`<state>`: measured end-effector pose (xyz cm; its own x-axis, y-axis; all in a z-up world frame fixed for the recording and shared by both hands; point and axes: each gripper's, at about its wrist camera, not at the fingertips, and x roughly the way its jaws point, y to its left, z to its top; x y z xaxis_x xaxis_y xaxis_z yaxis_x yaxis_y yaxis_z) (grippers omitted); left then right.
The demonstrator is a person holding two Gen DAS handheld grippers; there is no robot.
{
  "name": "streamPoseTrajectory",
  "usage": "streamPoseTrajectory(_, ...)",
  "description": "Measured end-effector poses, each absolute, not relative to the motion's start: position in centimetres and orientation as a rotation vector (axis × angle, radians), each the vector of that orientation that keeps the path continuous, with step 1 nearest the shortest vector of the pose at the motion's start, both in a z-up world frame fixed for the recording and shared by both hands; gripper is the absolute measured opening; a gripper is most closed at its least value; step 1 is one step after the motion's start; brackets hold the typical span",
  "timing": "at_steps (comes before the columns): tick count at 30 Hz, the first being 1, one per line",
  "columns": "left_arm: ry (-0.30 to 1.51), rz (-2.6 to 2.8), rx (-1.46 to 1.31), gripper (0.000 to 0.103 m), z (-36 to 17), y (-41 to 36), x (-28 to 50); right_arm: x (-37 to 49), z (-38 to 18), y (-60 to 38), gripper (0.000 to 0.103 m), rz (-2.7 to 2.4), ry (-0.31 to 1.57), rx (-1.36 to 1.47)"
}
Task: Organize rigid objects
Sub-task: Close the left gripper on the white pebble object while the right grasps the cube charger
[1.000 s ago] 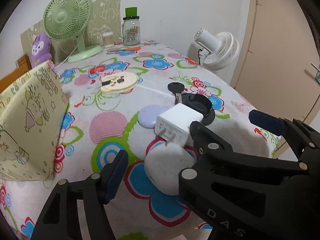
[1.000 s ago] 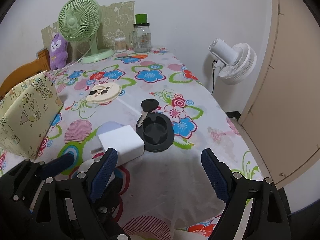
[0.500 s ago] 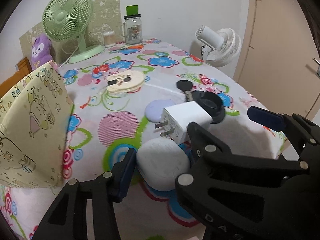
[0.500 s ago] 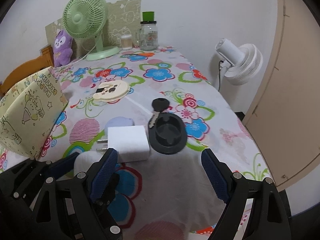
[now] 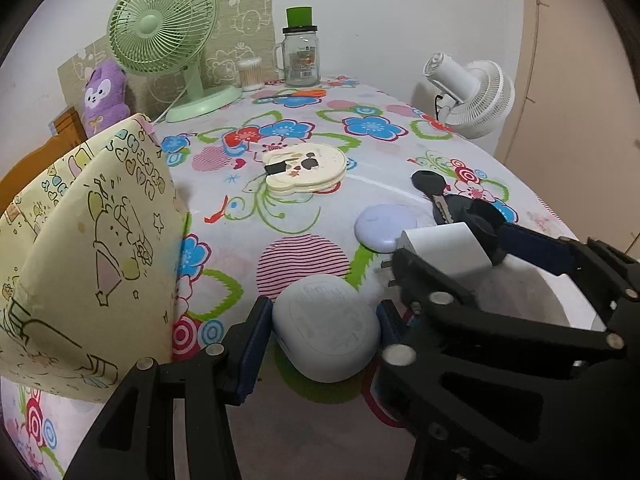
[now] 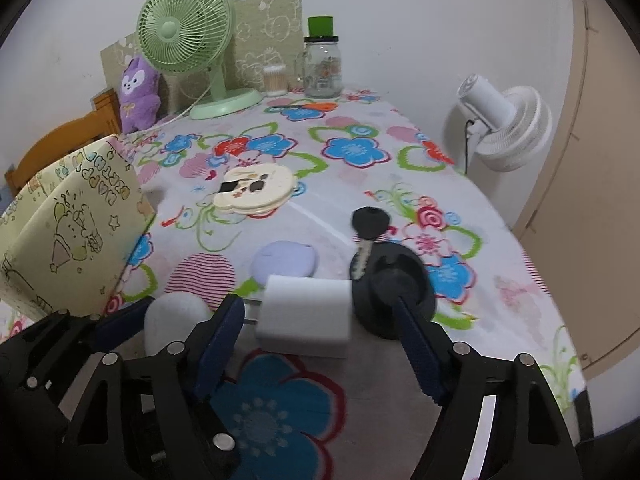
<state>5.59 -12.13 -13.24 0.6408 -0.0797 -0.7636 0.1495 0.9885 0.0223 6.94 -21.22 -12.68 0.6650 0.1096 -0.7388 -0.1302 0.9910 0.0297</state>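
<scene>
On the flowered tablecloth lie a white rounded case (image 5: 326, 326), a white plug adapter (image 5: 448, 250), a lilac oval case (image 5: 386, 227), a black key (image 5: 430, 186), a black round dish (image 6: 394, 294) and a cream bear-shaped mirror (image 5: 304, 166). My left gripper (image 5: 320, 336) has its pads on both sides of the white rounded case (image 6: 174, 314), touching it. My right gripper (image 6: 320, 344) is open, its fingers either side of the plug adapter (image 6: 304, 316), just short of it. The right gripper's arm crosses the left wrist view and hides part of the dish.
A yellow patterned paper bag (image 5: 84, 248) stands at the left. At the back are a green desk fan (image 5: 168, 32), a purple plush (image 5: 104, 96), a glass jar (image 5: 301, 56) and a cotton-swab pot (image 5: 250, 74). A white fan (image 5: 472, 92) stands beyond the table's right edge.
My left gripper has closed in around the white rounded case. My right gripper has moved forward toward the plug adapter and stayed open.
</scene>
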Motion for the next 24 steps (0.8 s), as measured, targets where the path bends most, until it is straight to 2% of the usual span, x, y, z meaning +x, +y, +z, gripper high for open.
streamPoseTrajectory(1, 0.865, -0.132, 0.087, 0.055, -13.3, -12.1, 5.6, 7.1, -12.8, -21.1, 0.079, 0.133, 0.833, -0.025)
streamPoseTrajectory(5, 0.874, -0.138, 0.069, 0.055, -13.3, -12.0, 5.7, 7.7, -13.3, -20.8, 0.060, 0.178, 0.873, 0.019)
streamPoseTrajectory(8, 0.872, -0.137, 0.075, 0.055, -13.2, -12.0, 5.7, 7.7, -13.0, -20.5, 0.051, 0.160, 0.865, -0.012)
streamPoseTrajectory(24, 0.835, -0.164, 0.070, 0.055, -11.2, -11.7, 5.5, 7.0, -10.9, -20.7, 0.050, 0.115, 0.837, -0.010)
